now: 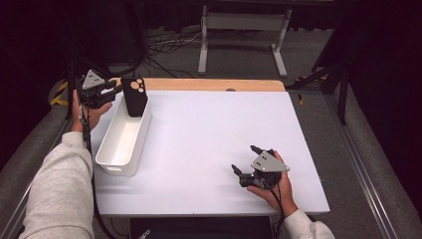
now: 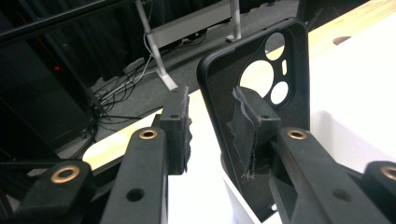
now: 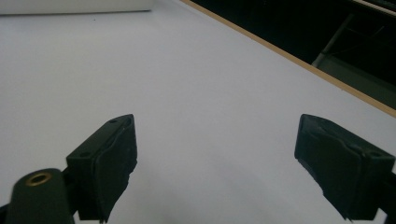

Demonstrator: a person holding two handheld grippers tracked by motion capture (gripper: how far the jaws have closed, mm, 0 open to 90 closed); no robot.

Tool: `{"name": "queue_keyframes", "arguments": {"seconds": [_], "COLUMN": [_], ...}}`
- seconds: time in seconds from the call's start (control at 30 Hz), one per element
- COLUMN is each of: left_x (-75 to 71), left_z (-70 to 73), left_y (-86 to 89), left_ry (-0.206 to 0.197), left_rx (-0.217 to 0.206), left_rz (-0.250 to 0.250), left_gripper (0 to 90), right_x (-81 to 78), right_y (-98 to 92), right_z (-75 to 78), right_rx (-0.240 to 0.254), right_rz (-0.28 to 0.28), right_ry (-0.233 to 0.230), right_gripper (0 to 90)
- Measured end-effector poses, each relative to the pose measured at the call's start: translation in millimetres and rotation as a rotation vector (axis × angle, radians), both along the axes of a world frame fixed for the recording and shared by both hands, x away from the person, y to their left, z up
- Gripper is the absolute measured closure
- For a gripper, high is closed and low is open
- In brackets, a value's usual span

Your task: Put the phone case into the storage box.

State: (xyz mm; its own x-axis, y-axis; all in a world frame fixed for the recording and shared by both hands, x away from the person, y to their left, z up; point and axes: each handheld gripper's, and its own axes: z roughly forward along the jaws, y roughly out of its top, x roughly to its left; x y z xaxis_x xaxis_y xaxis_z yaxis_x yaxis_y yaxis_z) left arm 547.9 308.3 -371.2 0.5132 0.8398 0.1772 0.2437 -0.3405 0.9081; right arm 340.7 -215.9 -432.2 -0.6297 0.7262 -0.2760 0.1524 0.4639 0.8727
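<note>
Phone case (image 1: pixel 134 96) upright in bin's (image 1: pixel 115 162) far end; bin on table (image 1: pixel 209 134) left.

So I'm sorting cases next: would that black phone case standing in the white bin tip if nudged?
Probably. The black phone case stands on end, leaning at the white plastic bin's far end. It looks thin and hollow, so likely light and slightly flexible.

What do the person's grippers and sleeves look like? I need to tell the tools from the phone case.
Both the left gripper and right gripper are black, each topped by a grey three-cornered plate and trailing a black cable. Brass-coloured rivets mark the jaws. Sleeves are light grey.
</note>
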Motion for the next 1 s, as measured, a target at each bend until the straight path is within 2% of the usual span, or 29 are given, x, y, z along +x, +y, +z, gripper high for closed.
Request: {"name": "queue_keyframes", "arguments": {"seconds": [0.23,0.27,0.4,0.6,0.63,0.67,0.77,1.0], "left_x": [-10.4,-11.6,-19.8,-30.2,-33.0,-35.1,-40.8,-51.8], "left_z": [7.7,8.1,12.4,13.5,13.4,13.7,14.6,18.5], "left_y": [0.2,-0.4,-2.2,-4.5,-5.6,-6.1,-8.6,-14.5], "left_ry": [-0.014,-0.014,-0.018,-0.020,-0.019,-0.022,-0.031,-0.041], "left_rx": [0.004,-0.009,0.002,-0.007,-0.013,-0.004,-0.020,-0.024], "left_rz": [0.005,-0.001,-0.010,-0.011,-0.023,-0.024,-0.029,-0.040], "left_gripper": [66.3,66.6,66.7,67.9,68.4,68.4,67.9,66.7], "right_x": [-2.1,-2.1,-2.2,-2.9,-2.9,-2.8,-3.3,-2.6], "right_y": [1.5,1.7,1.8,0.6,0.5,0.5,1.0,-0.1], "right_z": [-0.7,-0.6,-0.9,-0.5,-0.2,0.3,1.6,3.8], "right_rx": [-0.001,-0.002,-0.003,0.005,0.006,0.008,0.009,0.023], "right_rz": [0.011,0.014,0.023,0.027,0.028,0.034,0.043,0.057], "right_ry": [-0.001,-0.002,0.000,0.000,-0.002,-0.002,-0.007,-0.015], "right_gripper": [13.8,13.8,13.8,13.8,13.8,13.8,13.8,13.8]}}
